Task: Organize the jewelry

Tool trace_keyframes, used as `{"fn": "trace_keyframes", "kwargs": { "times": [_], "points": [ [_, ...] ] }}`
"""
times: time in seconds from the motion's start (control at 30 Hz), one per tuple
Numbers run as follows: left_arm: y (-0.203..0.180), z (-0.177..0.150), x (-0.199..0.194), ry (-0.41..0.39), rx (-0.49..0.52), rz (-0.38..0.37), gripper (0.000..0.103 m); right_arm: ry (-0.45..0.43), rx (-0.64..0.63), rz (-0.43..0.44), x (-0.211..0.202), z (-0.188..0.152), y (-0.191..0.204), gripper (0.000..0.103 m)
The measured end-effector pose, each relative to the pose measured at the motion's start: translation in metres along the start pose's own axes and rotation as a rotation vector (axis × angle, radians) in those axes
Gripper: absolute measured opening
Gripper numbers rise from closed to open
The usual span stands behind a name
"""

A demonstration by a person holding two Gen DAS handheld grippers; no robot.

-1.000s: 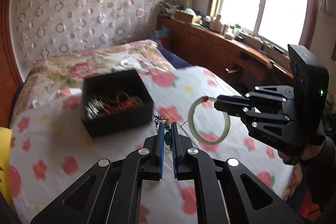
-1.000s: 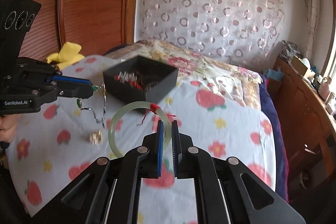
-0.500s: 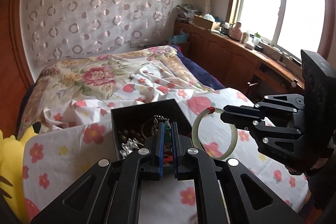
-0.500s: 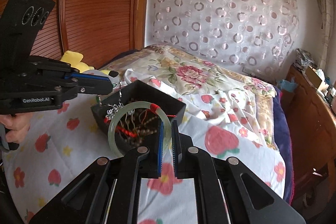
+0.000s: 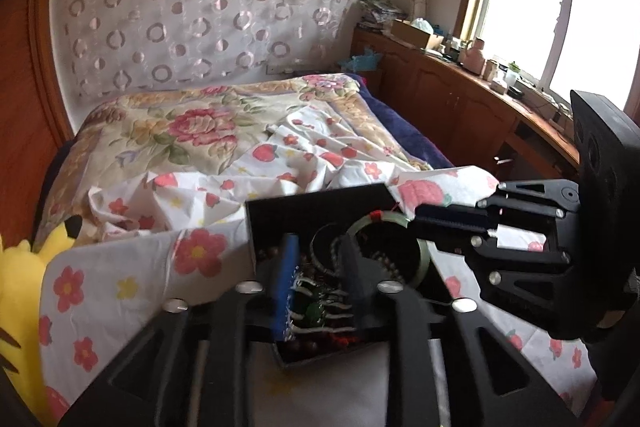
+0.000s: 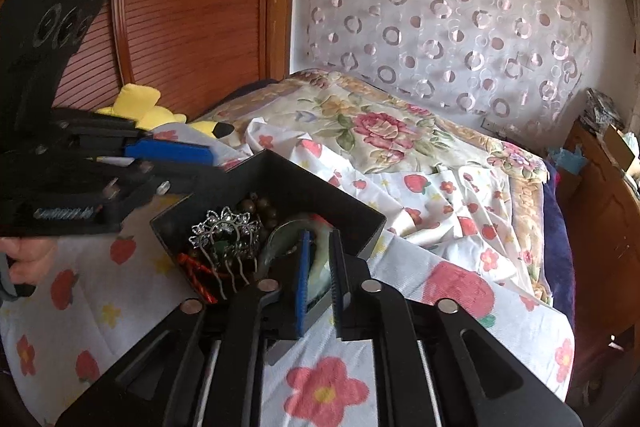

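Dropping jewelry into the black box: left gripper spread wide, holding nothing, silver comb lying inside. Right gripper parted slightly, jade bangle loose between its fingers over the box. Next, withdraw both.
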State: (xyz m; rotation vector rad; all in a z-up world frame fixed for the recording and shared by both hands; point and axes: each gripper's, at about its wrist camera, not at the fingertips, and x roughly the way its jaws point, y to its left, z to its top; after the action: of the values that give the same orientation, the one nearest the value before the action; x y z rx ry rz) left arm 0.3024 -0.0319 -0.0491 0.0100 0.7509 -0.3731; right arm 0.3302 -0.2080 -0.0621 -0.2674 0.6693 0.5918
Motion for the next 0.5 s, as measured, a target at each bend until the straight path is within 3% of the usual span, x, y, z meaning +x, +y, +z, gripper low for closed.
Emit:
{"fn": "trace_keyframes", "kwargs": {
  "times": [0.1, 0.3, 0.37, 0.5],
  "points": [
    [0.004, -0.015, -0.01, -0.002, -0.01, -0.004, 0.03, -0.012, 0.01, 0.005, -0.005, -0.002, 0.002, 0.024],
    [0.009, -0.046, -0.034, -0.005, -0.027, -0.014, 0.045, -0.025, 0.01, 0.053, -0.038, -0.022, 0.018, 0.024],
    [0.011, -0.058, -0.04, 0.0, -0.03, -0.019, 0.052, 0.005, 0.009, 0.09, -0.043, -0.036, 0.03, 0.024],
    [0.016, -0.081, -0.045, 0.027, -0.042, -0.023, 0.053, 0.086, 0.004, 0.151, -0.042, -0.064, 0.055, 0.022]
  ]
}}
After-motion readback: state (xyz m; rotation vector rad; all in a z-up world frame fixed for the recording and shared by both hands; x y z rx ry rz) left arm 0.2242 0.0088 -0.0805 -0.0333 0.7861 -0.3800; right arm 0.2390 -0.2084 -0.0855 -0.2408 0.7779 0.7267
